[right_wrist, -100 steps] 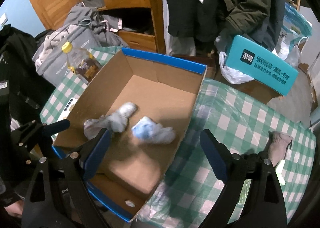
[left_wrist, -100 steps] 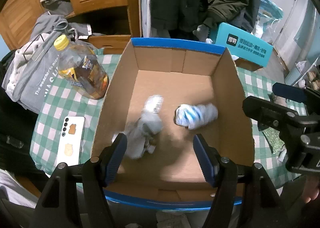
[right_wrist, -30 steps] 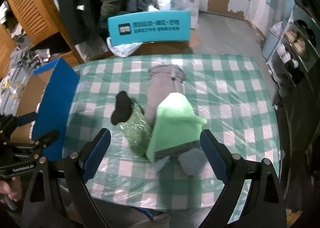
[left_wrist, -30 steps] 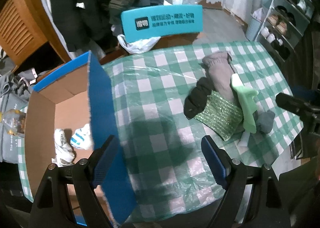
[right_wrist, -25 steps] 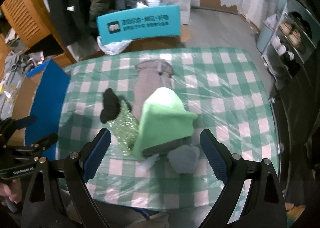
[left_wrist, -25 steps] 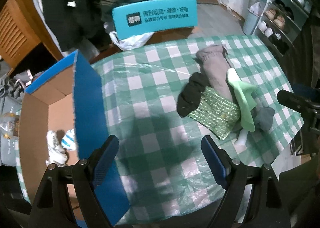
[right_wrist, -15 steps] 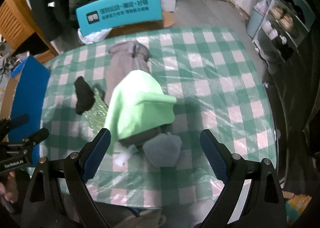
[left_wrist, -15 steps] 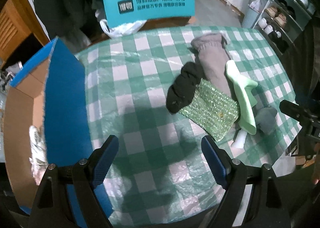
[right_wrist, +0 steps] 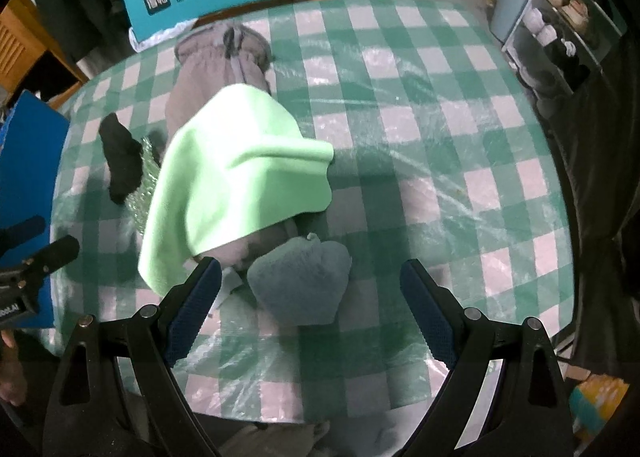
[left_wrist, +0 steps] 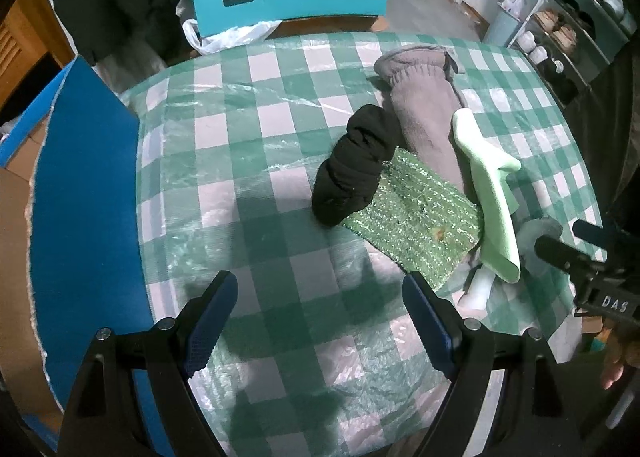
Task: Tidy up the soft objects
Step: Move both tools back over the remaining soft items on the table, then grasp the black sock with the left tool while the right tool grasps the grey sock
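Checked table [left_wrist: 224,129], blue-walled box [left_wrist: 84,193] at its left edge. Soft pile mid-table: grey garment [left_wrist: 424,117], green cloth [right_wrist: 236,173] draped over it, sparkly mat [left_wrist: 416,213], black sock [left_wrist: 352,165], grey-blue pad [right_wrist: 300,281]. Left gripper [left_wrist: 320,317] and right gripper [right_wrist: 308,297] both spread wide, empty, above. Risk: snagging the overlapping cloth along with the pad, dragging the pile off the edge.
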The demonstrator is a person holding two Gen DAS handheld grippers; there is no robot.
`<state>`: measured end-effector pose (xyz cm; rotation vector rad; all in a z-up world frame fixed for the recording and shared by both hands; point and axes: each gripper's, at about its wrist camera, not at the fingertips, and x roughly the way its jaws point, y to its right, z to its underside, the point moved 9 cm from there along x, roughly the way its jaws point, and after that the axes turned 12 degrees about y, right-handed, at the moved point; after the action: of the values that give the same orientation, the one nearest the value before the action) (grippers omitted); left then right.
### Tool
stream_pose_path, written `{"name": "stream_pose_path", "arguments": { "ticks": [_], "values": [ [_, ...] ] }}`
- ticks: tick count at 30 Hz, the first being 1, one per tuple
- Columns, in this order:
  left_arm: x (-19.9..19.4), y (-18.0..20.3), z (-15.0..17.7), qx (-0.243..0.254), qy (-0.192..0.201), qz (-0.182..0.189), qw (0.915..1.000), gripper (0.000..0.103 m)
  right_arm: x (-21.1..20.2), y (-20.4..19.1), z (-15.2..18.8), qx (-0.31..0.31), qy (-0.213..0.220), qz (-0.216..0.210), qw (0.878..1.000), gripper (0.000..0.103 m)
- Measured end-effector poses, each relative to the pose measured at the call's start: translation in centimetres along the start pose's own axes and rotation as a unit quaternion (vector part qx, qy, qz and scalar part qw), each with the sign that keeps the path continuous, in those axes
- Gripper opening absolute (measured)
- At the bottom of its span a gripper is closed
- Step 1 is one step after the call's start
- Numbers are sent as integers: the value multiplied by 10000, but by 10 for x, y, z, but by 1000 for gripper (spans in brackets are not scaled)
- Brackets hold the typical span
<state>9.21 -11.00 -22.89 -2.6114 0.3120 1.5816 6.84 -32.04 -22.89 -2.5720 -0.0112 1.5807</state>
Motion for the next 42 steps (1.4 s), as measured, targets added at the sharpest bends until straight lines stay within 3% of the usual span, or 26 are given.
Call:
{"name": "stream_pose_path", "arguments": {
  "ticks": [11, 14, 17, 25, 28, 42],
  "values": [
    [18, -1, -2, -196, -160, 139, 9996, 86, 20, 1, 10, -123, -187, 86, 9997, 91],
    [24, -1, -6, -193, -180, 118, 9996, 86, 24, 3, 10, -134, -212, 118, 9996, 86],
    [30, 0, -11, -171, -168, 97, 9997, 86, 29, 3, 13, -165, -289, 138, 9994, 77],
    [45, 3, -28, -123, -121, 38, 9998, 86, 32, 11, 14, -196, -346, 190, 9990, 39],
    [49, 1, -35, -142, -76, 19, 9999, 86, 30, 13, 7, -147, -280, 211, 9993, 32],
    [74, 3, -53, -50, 21, 37, 10000, 86, 13, 9, -18, 44, 141, 34, 9999, 30]
  ]
}}
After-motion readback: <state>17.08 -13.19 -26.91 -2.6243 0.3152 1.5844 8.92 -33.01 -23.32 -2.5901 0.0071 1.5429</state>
